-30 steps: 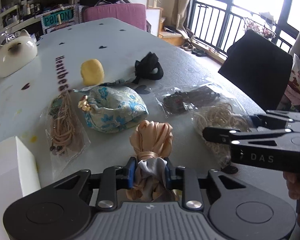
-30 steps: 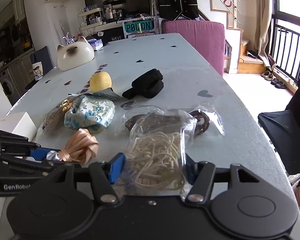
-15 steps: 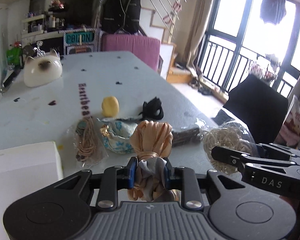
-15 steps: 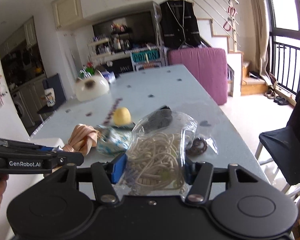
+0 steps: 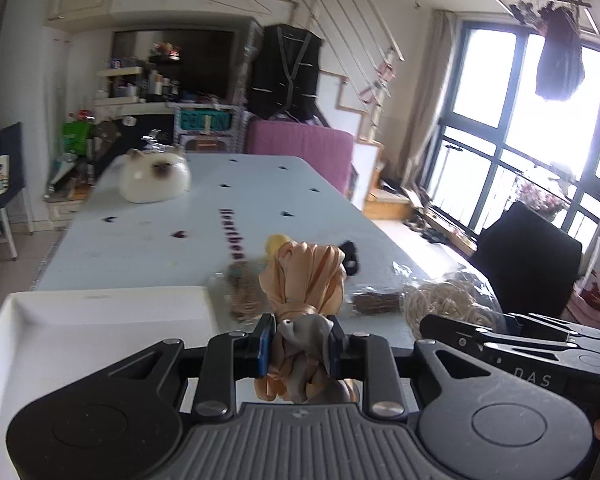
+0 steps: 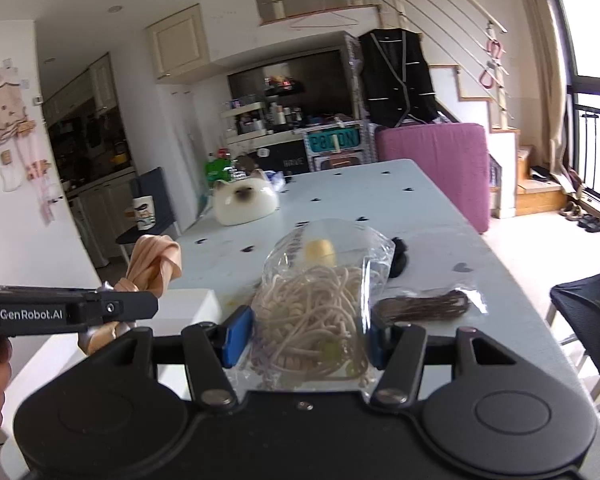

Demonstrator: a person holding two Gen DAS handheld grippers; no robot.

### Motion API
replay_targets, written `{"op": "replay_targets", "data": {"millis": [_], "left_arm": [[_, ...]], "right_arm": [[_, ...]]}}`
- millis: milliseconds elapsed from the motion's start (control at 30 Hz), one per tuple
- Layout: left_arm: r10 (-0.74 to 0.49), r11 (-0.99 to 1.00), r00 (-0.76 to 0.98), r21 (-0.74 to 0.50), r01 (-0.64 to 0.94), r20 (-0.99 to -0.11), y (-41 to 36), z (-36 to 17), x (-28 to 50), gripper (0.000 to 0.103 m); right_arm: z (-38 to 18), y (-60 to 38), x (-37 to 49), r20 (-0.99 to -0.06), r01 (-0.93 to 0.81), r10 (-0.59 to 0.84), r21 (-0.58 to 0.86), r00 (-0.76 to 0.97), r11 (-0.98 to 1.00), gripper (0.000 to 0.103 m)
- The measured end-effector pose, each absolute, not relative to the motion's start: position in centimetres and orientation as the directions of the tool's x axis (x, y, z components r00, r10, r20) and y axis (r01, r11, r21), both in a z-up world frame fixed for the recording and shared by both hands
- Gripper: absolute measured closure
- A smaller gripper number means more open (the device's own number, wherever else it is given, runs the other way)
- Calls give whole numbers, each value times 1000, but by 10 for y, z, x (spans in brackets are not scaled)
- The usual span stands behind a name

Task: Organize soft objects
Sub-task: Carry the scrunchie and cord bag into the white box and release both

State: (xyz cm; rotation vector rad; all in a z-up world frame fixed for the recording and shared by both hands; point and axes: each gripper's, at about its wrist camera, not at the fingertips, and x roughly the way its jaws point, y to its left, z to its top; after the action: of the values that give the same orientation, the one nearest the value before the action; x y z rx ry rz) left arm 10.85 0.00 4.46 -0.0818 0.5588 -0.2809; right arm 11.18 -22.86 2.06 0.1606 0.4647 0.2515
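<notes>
The left tool (image 5: 300,350) pinches a peach satin scrunchie (image 5: 304,280), its lower folds hidden behind the tool body. The right tool (image 6: 306,334) clamps a clear bag of cream cord (image 6: 316,304), raised above the surface (image 6: 420,208). A white box (image 5: 100,320) is cut off at left.

Between the blue pads of the black left claw (image 5: 300,346) sits a peach scrunchie (image 5: 304,284) with a grey knot. The right claw (image 6: 306,338), black with blue pads too, pinches a clear bag (image 6: 320,304) of cream cord. Beyond both, the counter (image 5: 148,240) is pale blue, dotted with dark hearts (and dark lettering). Left of the claws lies a white tray (image 5: 80,328); ahead, a yellow ball (image 6: 320,252).
</notes>
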Motion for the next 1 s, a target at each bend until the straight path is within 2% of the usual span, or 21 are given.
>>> {"op": "replay_targets", "data": {"millis": [200, 433, 733, 1000], "left_arm": [[-225, 973, 832, -160, 165, -508, 33, 43, 84, 75], [-141, 983, 822, -179, 48, -552, 75, 26, 65, 75], [-86, 978, 759, -199, -58, -646, 119, -8, 48, 75], [-95, 964, 717, -244, -107, -690, 144, -30, 45, 74]], "right_arm": [[23, -198, 100, -417, -236, 318, 237, 851, 942, 45], [17, -152, 91, -443, -306, 398, 267, 803, 914, 45], [-4, -83, 85, -529, -398, 505, 311, 681, 863, 45], [-22, -49, 80, -599, -388, 504, 323, 622, 863, 44]]}}
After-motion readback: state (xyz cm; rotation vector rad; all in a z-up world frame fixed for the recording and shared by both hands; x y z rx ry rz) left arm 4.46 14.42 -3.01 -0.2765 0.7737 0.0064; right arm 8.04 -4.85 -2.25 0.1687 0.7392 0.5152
